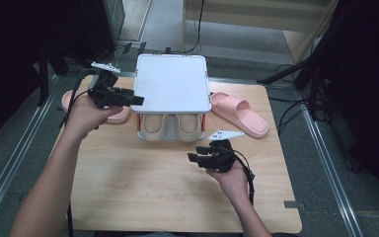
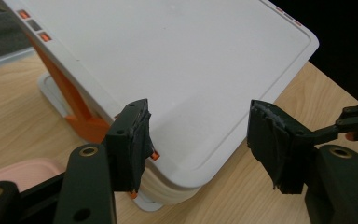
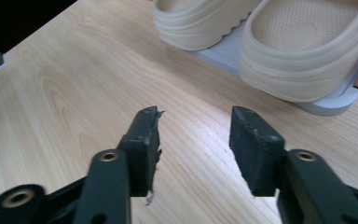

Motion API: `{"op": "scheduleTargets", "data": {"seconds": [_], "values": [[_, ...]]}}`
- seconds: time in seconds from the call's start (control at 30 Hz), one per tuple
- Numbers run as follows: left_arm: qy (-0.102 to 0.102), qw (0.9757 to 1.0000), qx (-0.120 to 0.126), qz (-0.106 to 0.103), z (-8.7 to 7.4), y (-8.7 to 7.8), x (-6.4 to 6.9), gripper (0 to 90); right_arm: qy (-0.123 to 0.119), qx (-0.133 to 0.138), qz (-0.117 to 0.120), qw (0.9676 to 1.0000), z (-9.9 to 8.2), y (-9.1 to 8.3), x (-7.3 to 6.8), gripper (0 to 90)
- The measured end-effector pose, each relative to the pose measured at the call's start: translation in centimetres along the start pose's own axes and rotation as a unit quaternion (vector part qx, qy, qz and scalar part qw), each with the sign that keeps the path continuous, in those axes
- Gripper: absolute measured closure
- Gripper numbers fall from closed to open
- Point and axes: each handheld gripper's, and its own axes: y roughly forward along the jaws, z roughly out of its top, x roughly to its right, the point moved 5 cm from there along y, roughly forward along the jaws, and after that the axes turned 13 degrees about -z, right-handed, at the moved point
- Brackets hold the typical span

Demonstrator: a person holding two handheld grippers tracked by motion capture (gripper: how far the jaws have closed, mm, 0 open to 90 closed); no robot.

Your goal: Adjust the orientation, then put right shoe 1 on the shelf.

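High view: the rack (image 1: 172, 84), white top over two beige slippers (image 1: 170, 127), stands at the table (image 1: 143, 187) far edge, centre. Left tongs (image 1: 137, 100) hover at its left edge, apart, nothing between them. Right tongs (image 1: 192, 159) hover over bare wood just before the slippers, apart. One pink slipper (image 1: 241, 114) lies right of the rack, another (image 1: 116, 116) left under the hand. Left gripper view: tongs (image 2: 198, 140) straddle the rack (image 2: 177, 70) corner without contact. Right gripper view: tongs (image 3: 193, 140) apart above open table (image 3: 65, 93); beige slippers (image 3: 303, 51) near, ahead.
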Motion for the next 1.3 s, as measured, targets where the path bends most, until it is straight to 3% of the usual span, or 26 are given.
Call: {"op": "scheduleTargets", "data": {"seconds": [0.07, 0.4, 0.7, 0.73, 0.8, 0.87, 0.97, 1.0, 1.07, 1.3], "values": [[0.002, 1.0000, 0.001, 0.004, -0.1, -0.3, -0.1, 38.7, -0.009, 0.010, 0.003, 0.9999, -0.5, -0.5, 0.1, 50.9], [-0.017, 0.9989, 0.019, 0.040, -1.7, -2.8, -2.0, 39.1, 0.002, 0.017, 0.009, 0.9998, -1.2, -1.7, 0.9, 48.8], [-0.022, 0.9960, 0.031, 0.081, -3.4, -3.7, -4.3, 67.4, 0.008, 0.013, -0.001, 0.9999, -0.5, -1.0, 2.6, 48.5], [-0.030, 0.9955, 0.032, 0.084, -3.7, -3.7, -4.7, 67.4, 0.008, 0.013, -0.001, 0.9999, -0.5, -1.0, 2.6, 48.5], [-0.043, 0.9942, 0.032, 0.093, -4.3, -3.9, -5.6, 79.0, 0.012, 0.008, 0.000, 0.9999, -0.4, -0.6, 2.8, 49.0], [-0.063, 0.9926, 0.028, 0.100, -5.2, -3.9, -6.9, 84.2, 0.011, 0.004, -0.001, 0.9999, -0.4, -0.4, 2.8, 49.3], [-0.072, 0.9918, 0.027, 0.102, -5.7, -3.8, -7.7, 85.5, 0.007, 0.001, -0.001, 1.0000, -0.4, -0.3, 2.7, 49.4], [-0.071, 0.9905, 0.021, 0.116, -6.4, -3.7, -8.6, 85.5, 0.005, -0.003, -0.002, 1.0000, -0.4, -0.1, 2.5, 49.3], [-0.074, 0.9899, 0.021, 0.119, -6.8, -3.6, -9.1, 86.0, 0.006, -0.005, -0.005, 1.0000, -0.5, 0.0, 2.4, 49.2], [-0.104, 0.9860, 0.018, 0.130, -8.5, -3.2, -11.9, 89.1, -0.004, -0.001, -0.005, 1.0000, -0.6, 0.2, 1.4, 49.6]]}}
